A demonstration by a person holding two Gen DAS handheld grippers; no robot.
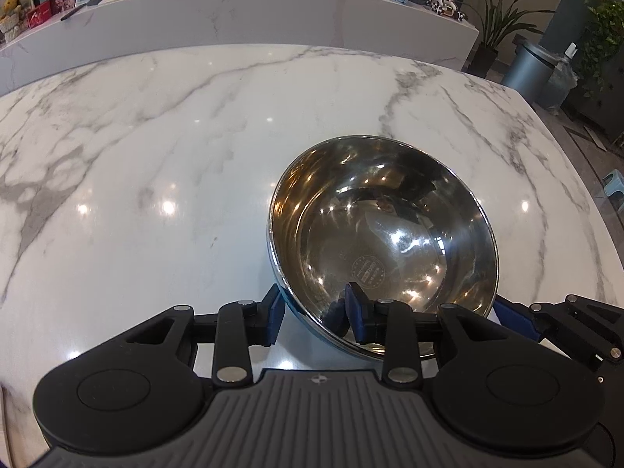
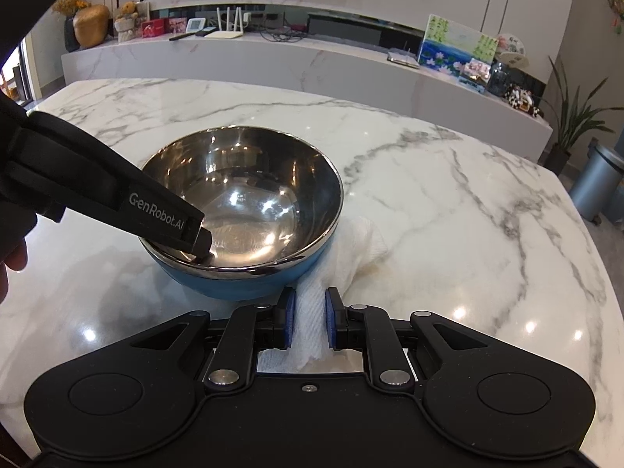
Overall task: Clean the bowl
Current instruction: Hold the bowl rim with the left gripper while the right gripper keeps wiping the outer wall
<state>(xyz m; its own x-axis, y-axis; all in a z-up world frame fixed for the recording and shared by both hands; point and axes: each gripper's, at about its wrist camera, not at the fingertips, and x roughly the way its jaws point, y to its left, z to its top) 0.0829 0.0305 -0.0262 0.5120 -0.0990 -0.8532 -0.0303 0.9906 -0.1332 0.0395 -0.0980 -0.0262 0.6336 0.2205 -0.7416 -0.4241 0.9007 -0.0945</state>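
White marble bench (image 1: 156, 148) with grey veins, living-room setting behind.

One bowl (image 1: 384, 230) on the bench, steel inside, blue outside (image 2: 249, 279), upright, sitting toward the near edge of the bench. No contents visible inside, just reflections and a round stamp on the bottom.

Left hand-held gripper (image 1: 314, 314): jaws astride the bowl's near rim, one finger outside against the blue wall, the other inside the bowl. In the left wrist view there is a small gap on the outer side, so firm clamping cannot be confirmed; cannot tell if it is fully closed on the rim. In the right wrist view its black finger (image 2: 199, 240) dips inside the bowl at the left rim.

Right hand-held gripper (image 2: 308, 318): narrow, pinching one white cloth (image 2: 310, 312) between its two blue pads. The cloth trails forward on the bench just beside the bowl's right side, touching or nearly touching the blue wall.

Background: one long marble shelf (image 2: 273, 58), one painting of lotus flowers (image 2: 456, 48), one white router (image 2: 228, 27) with three antennas, one teddy bear (image 2: 126, 19), one grey bin (image 2: 594, 183), two potted plants in the left wrist view (image 1: 495, 23).
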